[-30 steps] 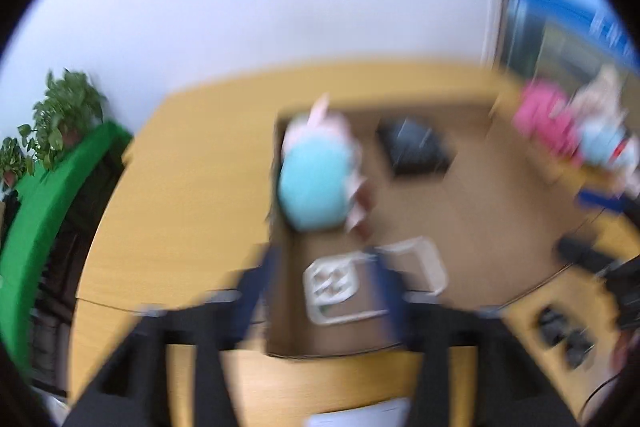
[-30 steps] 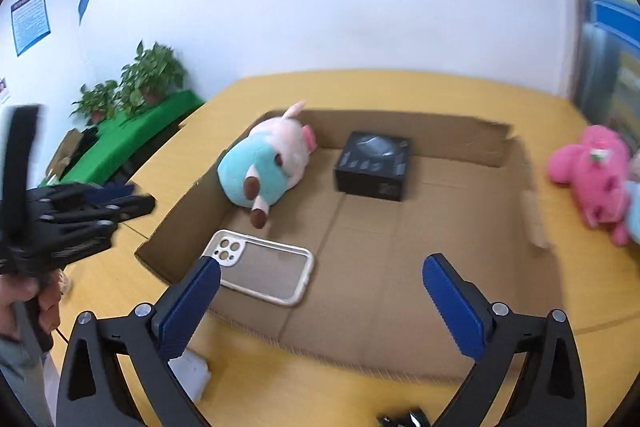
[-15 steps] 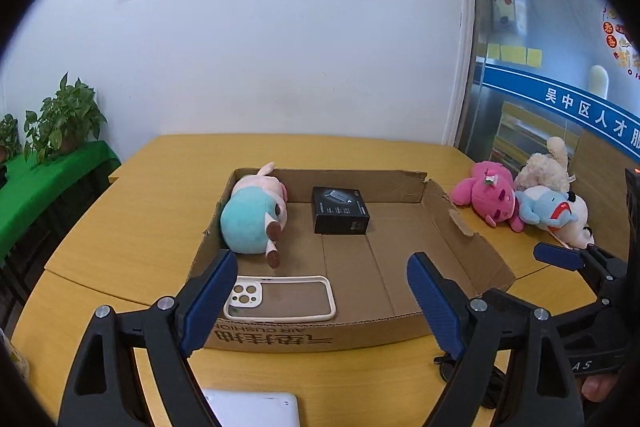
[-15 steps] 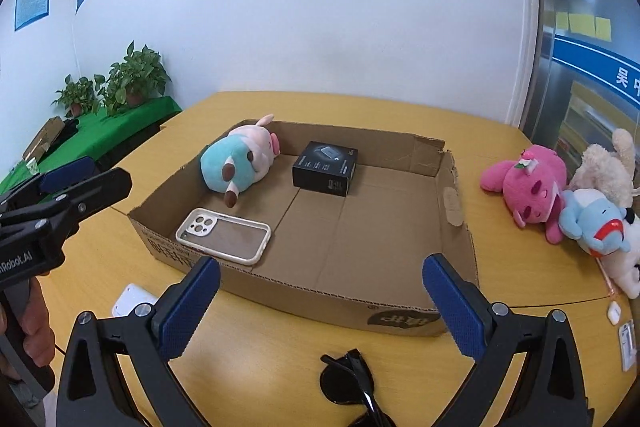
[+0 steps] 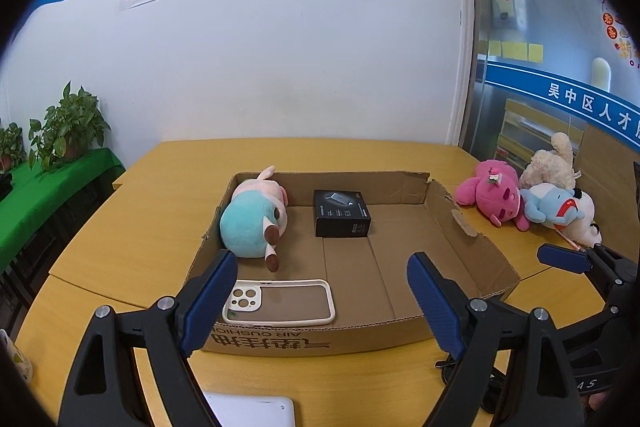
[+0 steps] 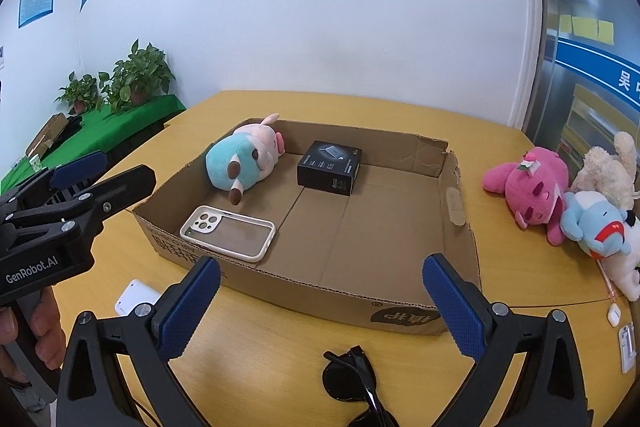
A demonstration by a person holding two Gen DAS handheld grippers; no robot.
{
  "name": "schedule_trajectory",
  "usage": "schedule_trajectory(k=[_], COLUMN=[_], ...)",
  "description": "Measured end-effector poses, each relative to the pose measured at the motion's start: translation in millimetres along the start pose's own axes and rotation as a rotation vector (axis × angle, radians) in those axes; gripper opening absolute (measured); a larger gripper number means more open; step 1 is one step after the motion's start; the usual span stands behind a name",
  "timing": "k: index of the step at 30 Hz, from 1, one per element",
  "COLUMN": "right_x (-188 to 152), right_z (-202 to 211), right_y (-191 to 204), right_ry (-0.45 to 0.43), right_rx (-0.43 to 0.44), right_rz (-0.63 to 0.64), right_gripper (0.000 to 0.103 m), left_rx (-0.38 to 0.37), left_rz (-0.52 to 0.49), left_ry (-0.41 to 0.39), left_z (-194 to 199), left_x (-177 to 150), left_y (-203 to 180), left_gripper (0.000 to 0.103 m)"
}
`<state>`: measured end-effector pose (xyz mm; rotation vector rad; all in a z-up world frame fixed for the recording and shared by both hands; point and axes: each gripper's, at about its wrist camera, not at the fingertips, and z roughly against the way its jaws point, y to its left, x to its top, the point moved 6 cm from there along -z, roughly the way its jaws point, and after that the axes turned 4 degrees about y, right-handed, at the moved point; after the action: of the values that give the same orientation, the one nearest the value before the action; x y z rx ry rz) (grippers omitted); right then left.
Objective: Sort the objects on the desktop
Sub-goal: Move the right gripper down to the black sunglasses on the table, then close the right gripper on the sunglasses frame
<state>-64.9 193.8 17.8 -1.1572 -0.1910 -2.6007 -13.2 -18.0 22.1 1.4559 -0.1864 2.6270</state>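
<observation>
Light: we see a bright, even room.
Shadows: soft and small.
Edges: bent, with black corners.
Focus: sharp.

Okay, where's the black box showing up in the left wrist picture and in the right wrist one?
Left wrist view: the black box sits just above picture centre, on the cardboard tray floor, right of the teal and pink plush.
Right wrist view: the black box is near picture centre, again right of that plush.
Shared landmark: the phone case by the tray's near wall.
</observation>
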Motion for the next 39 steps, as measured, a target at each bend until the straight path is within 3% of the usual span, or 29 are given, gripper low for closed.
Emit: schedule_trajectory(k=[6,11,16,22,25,30,34,36,39], right_x=[-9,-37,-94,-151,-168,-184,-192,-194,-196], right_z=[-2,-1,-20,-36,-46,-61,-56,-51,-47], right_y=[-8,-29,-63,-65,-56,-43,-32,-30,-30], right_ry=[0.017,0.05,0.187,0.322,0.364,0.407,0.384,0.366,0.343], right_rx=[0.019,0.026,0.063,0.138,0.116,0.08,0.057,0.058,0.066], right_rz=[-0.006,-0.006,-0.079,-0.067,-0.036,0.002,0.058,0.053,0.019], right_gripper=[0.103,0.103,0.103,0.103,0.101,0.083,0.073,0.054,0.054], left_rx=[-0.021,-0.086,-0.184,-0.255,-0.289,-0.35,-0.436,-0.473,-0.516], left_rz=[-0.003,0.026,0.072,0.042,0.051,0.052,0.097,0.113,0.129], left_ry=[0.014,0.082,0.213,0.327,0.365,0.429,0.515,0.55,0.595], left_z=[-4,-14,-36,-54,-62,-73,-87,-93,-102], left_x=[-6,-27,-61,-93,-103,-116,-128,-135,-145], left_y=[-3,-8,-22,-48,-57,-75,-92,-102,-117], left_gripper=[0.087,0.087,0.087,0.087,0.087,0.087,0.086,0.086,0.086])
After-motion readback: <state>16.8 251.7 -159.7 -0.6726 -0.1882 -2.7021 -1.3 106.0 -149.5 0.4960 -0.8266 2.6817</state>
